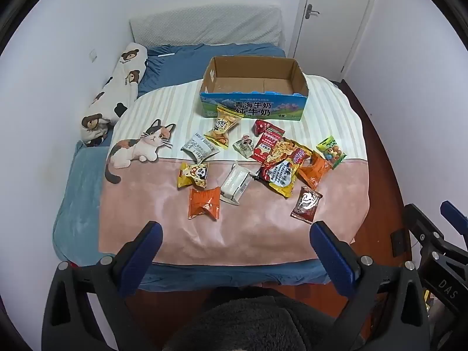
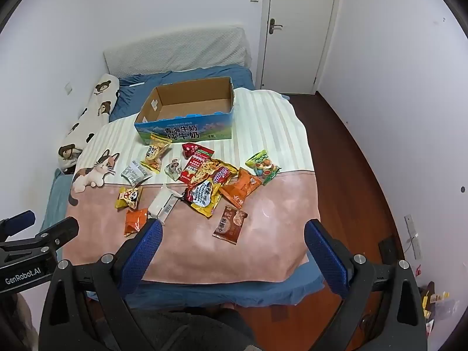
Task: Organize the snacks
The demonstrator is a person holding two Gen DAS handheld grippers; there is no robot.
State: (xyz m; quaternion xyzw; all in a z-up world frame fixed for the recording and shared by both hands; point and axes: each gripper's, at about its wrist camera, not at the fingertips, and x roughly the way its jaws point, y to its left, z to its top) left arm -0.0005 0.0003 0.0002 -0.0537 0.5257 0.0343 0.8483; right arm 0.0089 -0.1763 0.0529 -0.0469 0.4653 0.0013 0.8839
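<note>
Hovering wide open and empty at the bed's near edge, the left gripper (image 1: 236, 235) and right gripper (image 2: 232, 234) have gathered nothing yet, snack packets (image 1: 276, 169) lying scattered before the empty box (image 1: 254, 87), so next comes reaching for one.

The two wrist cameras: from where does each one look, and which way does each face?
Left wrist: above the bed's foot, facing the headboard; open left gripper in front, right gripper at right edge.
Right wrist: further right, same direction; open right gripper in front, left gripper at left edge.
Shared: cardboard box, scattered snacks.
</note>
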